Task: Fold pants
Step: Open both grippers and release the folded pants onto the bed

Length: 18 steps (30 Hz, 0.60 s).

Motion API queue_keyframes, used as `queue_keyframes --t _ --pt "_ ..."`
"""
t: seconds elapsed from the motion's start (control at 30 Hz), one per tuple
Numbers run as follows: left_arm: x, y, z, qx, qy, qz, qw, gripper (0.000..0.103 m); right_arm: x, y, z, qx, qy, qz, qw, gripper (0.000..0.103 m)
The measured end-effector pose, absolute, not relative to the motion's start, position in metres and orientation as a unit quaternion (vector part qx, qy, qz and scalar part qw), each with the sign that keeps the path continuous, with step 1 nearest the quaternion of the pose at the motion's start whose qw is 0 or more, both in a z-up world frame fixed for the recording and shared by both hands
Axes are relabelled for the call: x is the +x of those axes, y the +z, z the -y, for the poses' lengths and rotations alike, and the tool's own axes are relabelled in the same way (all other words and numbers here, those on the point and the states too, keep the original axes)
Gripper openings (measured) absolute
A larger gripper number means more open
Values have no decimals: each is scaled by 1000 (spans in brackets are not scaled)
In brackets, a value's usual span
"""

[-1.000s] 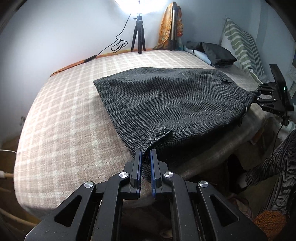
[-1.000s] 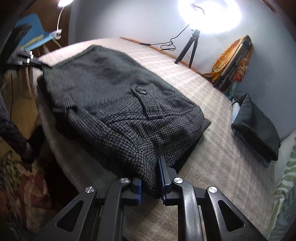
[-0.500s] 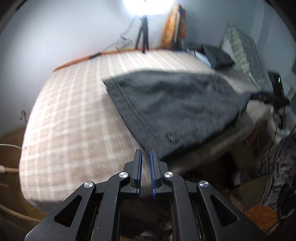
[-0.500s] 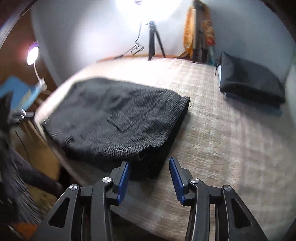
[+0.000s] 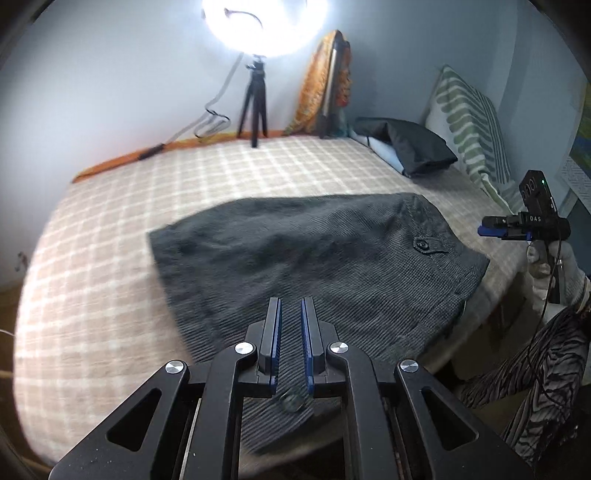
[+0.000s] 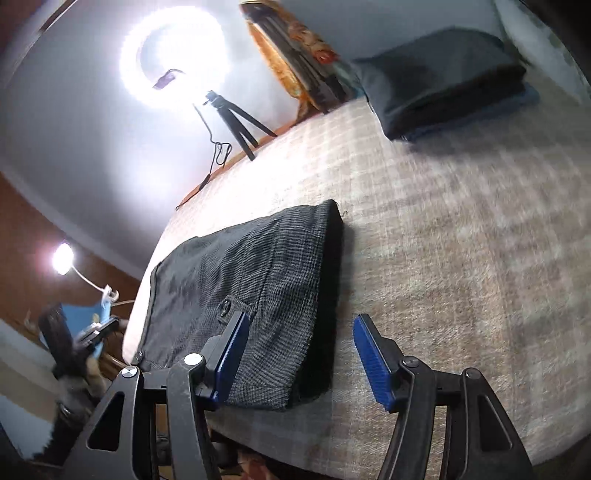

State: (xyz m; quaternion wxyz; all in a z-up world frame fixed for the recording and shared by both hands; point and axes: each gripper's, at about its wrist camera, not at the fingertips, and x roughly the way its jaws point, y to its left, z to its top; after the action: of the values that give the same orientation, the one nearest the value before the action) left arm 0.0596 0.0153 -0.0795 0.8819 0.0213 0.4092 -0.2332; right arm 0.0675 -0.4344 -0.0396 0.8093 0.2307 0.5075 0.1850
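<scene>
Left tongs (image 5: 291,314): closed down to a narrow slit, gripping nothing; dark cloth visible beneath and past the blue pads, not pinched between them.
Right tongs (image 6: 301,354): spread wide, jaws lately opening, nothing pressed by either pad; tilted over to one side in their own view.
Pants (image 5: 314,258): folded dark grey woven bundle, lying flat on the bed directly ahead of and under the left tongs; near hem running below those tips.
Pants from the right tongs (image 6: 251,295): folded edge reaching into the gap, nearer the left-hand pad; the other pad over bare blanket.
Pocket button (image 5: 421,243): on a flap, ahead and to the right of the left tongs; second blurred button just behind those tips.
Bed (image 5: 110,258): beige checked blanket, stretching ahead and to the left of the left tongs.
Right tongs from the left camera (image 5: 517,225): far right, off the edge of the pants, blue pad facing the cloth, held by a hand (image 5: 554,269) in a pale glove.
Ring light (image 5: 266,26): on a small tripod (image 5: 255,107), far ahead beyond the pants.
Dark folded stack (image 5: 406,147): ahead and right, well apart from the pants.
Striped pillow (image 5: 469,122): further right, against the wall.
</scene>
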Motion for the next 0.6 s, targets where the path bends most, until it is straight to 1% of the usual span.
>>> queue_keyframes --t 0.07,0.17,0.2,0.27,0.37,0.4,0.43,0.47,0.53,0.6 --pt "65 -91 -8 21 -238 -421 875 9 74 -47 429 230 193 -520 799 63" --pt "69 -108 -1 32 -236 -438 867 9 83 -65 412 195 186 -553 789 63" --pt "69 -111 -1 32 -235 -441 865 9 85 -72 405 186 185 -564 783 61" --pt "71 -121 -2 33 -230 -453 861 9 88 -79 391 177 195 -572 777 32" --pt "75 -136 -9 30 -215 -475 853 9 85 -68 367 108 195 -556 801 13" --pt "77 -144 -15 24 -209 -489 846 9 84 -64 358 64 191 -550 811 13" --pt "75 -146 -20 13 -216 -484 848 8 82 -62 352 24 184 -548 815 12" --pt "74 -145 -24 4 -220 -481 849 9 81 -66 349 7 179 -555 812 12" --pt "74 -142 -28 -1 -217 -483 848 9 82 -69 352 13 176 -561 809 13" --pt "74 -136 -30 -1 -208 -478 853 9 82 -60 353 10 175 -558 812 20"
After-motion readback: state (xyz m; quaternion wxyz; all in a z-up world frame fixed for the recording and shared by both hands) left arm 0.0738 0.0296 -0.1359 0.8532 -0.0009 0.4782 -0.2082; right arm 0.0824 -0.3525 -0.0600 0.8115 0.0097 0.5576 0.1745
